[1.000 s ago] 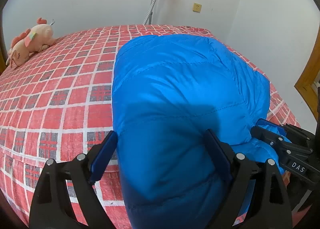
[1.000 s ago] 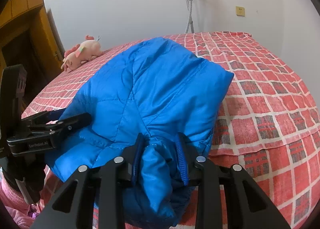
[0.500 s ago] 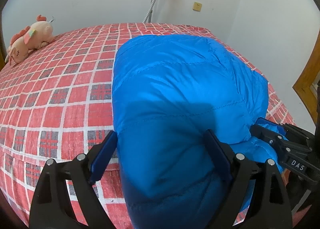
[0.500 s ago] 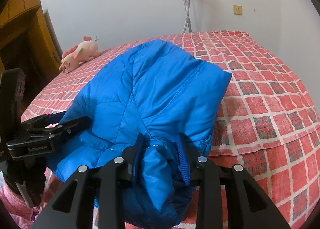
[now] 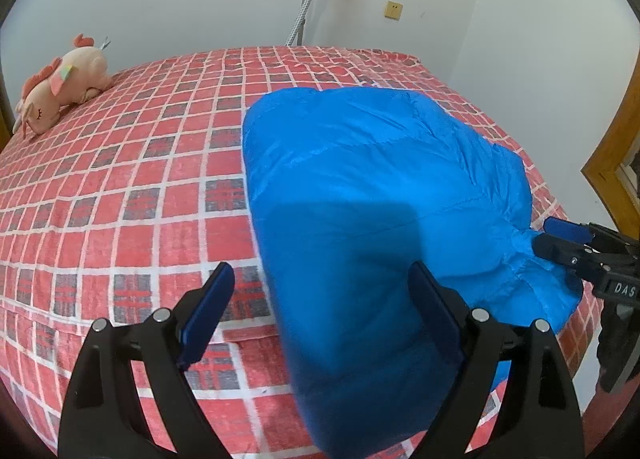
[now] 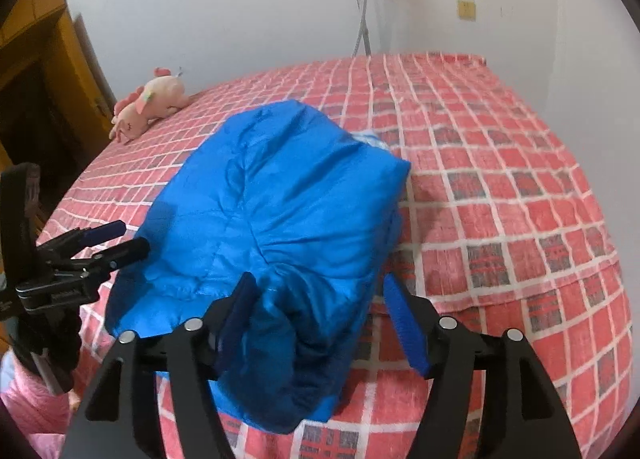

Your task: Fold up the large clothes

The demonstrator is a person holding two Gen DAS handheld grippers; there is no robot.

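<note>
Blue and puffy, the big quilted jacket (image 6: pixel 280 219) lies folded in a fat bundle near the front edge of the bed with the red checked cover (image 5: pixel 120 187). A second ago the right gripper (image 6: pixel 324 323) pinched a bunched corner of it. Now its jaws have just been opening, and the corner sits loose between them, only brushing one pad. That looks like the fold is laid down and let go. The left gripper (image 5: pixel 320 311) has its jaws spread wide, with the jacket's edge between them but not squeezed. The jacket looks shiny, soft and squashy. The cover looks flat and a bit rough. A pink plush toy (image 5: pixel 60 83) lies far back.
</note>
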